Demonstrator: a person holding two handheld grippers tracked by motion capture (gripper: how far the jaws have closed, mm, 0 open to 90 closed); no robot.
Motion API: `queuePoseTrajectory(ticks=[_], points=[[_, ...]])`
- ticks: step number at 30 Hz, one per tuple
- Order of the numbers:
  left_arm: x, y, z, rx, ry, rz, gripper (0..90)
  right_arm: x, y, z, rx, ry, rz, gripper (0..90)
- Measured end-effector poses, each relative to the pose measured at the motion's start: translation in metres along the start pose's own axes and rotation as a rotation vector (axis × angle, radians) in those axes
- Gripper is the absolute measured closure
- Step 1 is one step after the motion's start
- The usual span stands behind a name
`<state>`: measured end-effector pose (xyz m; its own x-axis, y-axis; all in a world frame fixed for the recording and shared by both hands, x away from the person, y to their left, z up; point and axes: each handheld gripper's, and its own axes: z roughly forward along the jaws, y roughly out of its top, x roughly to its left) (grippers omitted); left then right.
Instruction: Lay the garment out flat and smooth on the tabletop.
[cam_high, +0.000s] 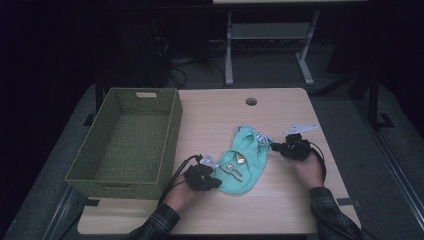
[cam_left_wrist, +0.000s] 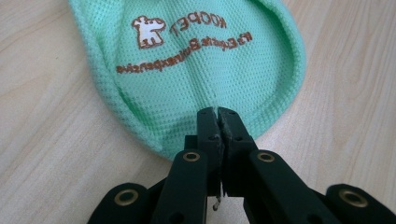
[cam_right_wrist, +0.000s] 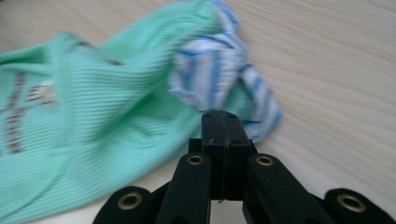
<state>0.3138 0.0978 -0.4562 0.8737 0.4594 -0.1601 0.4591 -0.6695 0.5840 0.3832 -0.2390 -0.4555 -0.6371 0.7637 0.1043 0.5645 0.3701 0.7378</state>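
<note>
On light wooden desk (cam_high: 280, 200), both claws (left (cam_left_wrist: 217, 112), right (cam_right_wrist: 222, 114)) were clenched on mint-green mesh garment (cam_left_wrist: 196, 70) edges.

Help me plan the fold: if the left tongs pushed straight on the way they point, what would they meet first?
The mint-green mesh pet shirt itself. The left tongs are already shut on its hem, pointing across its printed panel, so more of that fabric would likely bunch up ahead of them.
</note>
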Motion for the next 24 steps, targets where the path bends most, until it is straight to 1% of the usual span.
queuePoseTrajectory(ticks=[2, 3, 8, 11, 14, 16, 18, 20, 21, 24], points=[[0.0, 0.0, 0.0, 0.001, 0.002, 0.001, 87.6, 0.011, -0.001, -0.004, 0.0, 0.025, -0.027, 89.8], [0.0, 0.0, 0.0, 0.001, 0.001, 0.001, 87.6, 0.014, -0.002, -0.004, 0.001, 0.027, -0.04, 89.8], [0.0, 0.0, 0.0, -0.002, 0.002, 0.001, 87.4, 0.032, -0.007, -0.006, 0.002, 0.091, -0.039, 89.8], [0.0, 0.0, 0.0, 0.0, -0.001, 0.001, 87.4, 0.043, -0.01, -0.003, 0.02, 0.111, -0.052, 89.8], [0.0, 0.0, 0.0, 0.001, 0.001, 0.0, 87.2, 0.057, -0.013, 0.001, 0.053, 0.124, -0.076, 89.8], [-0.001, 0.0, 0.0, -0.001, 0.004, -0.001, 87.1, 0.062, -0.014, 0.003, 0.066, 0.128, -0.082, 89.8], [-0.001, 0.0, 0.0, 0.0, 0.002, 0.0, 86.8, 0.067, -0.017, 0.003, 0.066, 0.133, -0.086, 89.8], [-0.001, 0.0, 0.0, -0.001, 0.0, -0.002, 86.7, 0.072, -0.019, 0.003, 0.069, 0.149, -0.081, 89.8], [-0.001, 0.0, 0.0, 0.0, -0.001, 0.0, 86.7, 0.075, -0.02, 0.003, 0.073, 0.149, -0.088, 89.8], [-0.001, 0.001, 0.001, -0.007, -0.016, -0.016, 84.6, 0.084, -0.024, 0.006, 0.098, 0.161, -0.102, 89.9]])
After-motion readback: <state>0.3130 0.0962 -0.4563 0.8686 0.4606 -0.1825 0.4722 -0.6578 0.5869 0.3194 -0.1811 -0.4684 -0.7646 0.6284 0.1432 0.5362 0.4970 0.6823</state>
